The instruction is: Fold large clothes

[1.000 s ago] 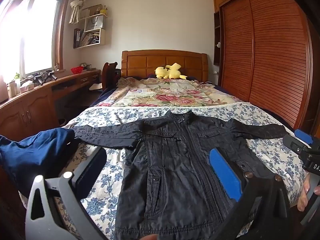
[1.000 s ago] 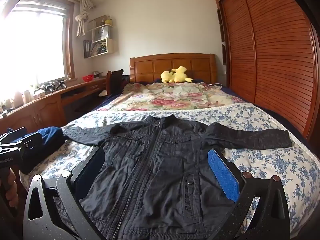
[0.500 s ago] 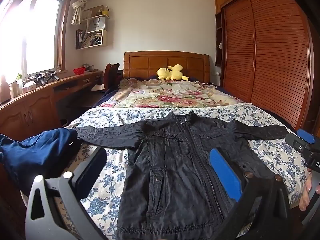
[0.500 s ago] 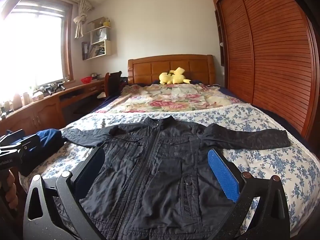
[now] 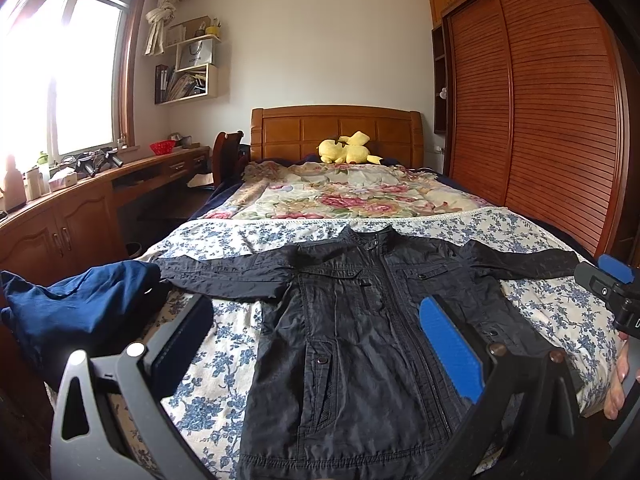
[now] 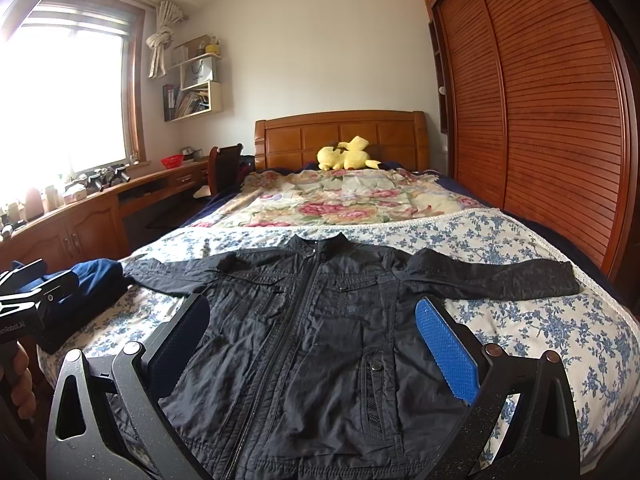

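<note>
Left wrist view: jacket (image 5: 360,344) lies flat as before; left gripper (image 5: 316,332) and right gripper (image 6: 312,332) stay wide open, empty, slightly raised.

Partial lettering "nRobot.AI" on the left tool (image 6: 24,312), "VONCOR"-like print on shelf bag (image 5: 199,53).

Jacket (image 5: 360,344) hem cut off by bottom edge.

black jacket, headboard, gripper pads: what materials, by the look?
Black jacket: thin woven synthetic, probably nylon or polyester; fine crinkles, faint sheen, metal-looking snaps. Headboard: varnished wood; warm grain, glossy panels. Right gripper pads: blue, likely rubber or textured plastic; a dotted grip pattern shows.
</note>
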A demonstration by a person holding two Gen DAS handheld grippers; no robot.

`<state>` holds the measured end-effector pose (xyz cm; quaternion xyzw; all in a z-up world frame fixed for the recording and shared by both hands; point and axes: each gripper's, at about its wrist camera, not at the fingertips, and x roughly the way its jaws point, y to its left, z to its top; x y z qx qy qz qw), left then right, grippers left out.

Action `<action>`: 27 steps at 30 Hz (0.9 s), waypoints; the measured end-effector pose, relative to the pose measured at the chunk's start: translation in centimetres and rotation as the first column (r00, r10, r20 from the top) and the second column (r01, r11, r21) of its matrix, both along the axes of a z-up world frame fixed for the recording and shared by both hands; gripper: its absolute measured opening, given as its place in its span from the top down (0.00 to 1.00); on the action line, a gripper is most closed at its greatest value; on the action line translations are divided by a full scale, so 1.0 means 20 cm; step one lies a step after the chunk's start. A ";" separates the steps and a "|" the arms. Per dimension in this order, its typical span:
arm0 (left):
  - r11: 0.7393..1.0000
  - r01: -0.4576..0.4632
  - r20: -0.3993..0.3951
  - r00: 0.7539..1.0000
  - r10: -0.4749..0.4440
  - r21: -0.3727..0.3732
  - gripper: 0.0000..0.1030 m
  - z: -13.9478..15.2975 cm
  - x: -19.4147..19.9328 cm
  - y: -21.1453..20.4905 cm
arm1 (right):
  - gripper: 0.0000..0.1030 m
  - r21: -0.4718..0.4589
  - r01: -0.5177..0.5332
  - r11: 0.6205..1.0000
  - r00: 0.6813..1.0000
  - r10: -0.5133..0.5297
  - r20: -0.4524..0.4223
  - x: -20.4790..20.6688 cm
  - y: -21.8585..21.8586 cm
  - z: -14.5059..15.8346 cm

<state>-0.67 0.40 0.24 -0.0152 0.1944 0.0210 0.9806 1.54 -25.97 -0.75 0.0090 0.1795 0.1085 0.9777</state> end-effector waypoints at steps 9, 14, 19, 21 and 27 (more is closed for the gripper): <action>1.000 0.001 0.003 1.000 -0.001 0.000 0.00 0.00 0.00 -0.01 | 0.00 0.000 0.001 1.000 1.000 -0.001 0.002 0.00 0.00 0.00; 1.000 0.000 0.005 1.000 0.000 0.004 0.00 0.00 -0.01 -0.01 | 0.00 0.001 -0.002 1.000 1.000 0.002 0.001 0.00 0.00 0.00; 1.000 0.000 0.006 1.000 0.000 0.002 0.00 0.00 -0.01 0.00 | 0.00 0.002 0.002 1.000 1.000 -0.002 0.002 0.00 0.00 0.00; 1.000 0.000 0.006 1.000 0.000 0.002 0.00 0.00 -0.01 -0.01 | 0.00 0.000 0.001 1.000 1.000 -0.001 0.004 0.00 0.00 0.00; 1.000 0.001 0.006 1.000 -0.001 0.003 0.00 0.00 -0.01 -0.01 | 0.00 0.002 0.002 1.000 1.000 -0.002 0.004 0.00 0.00 0.00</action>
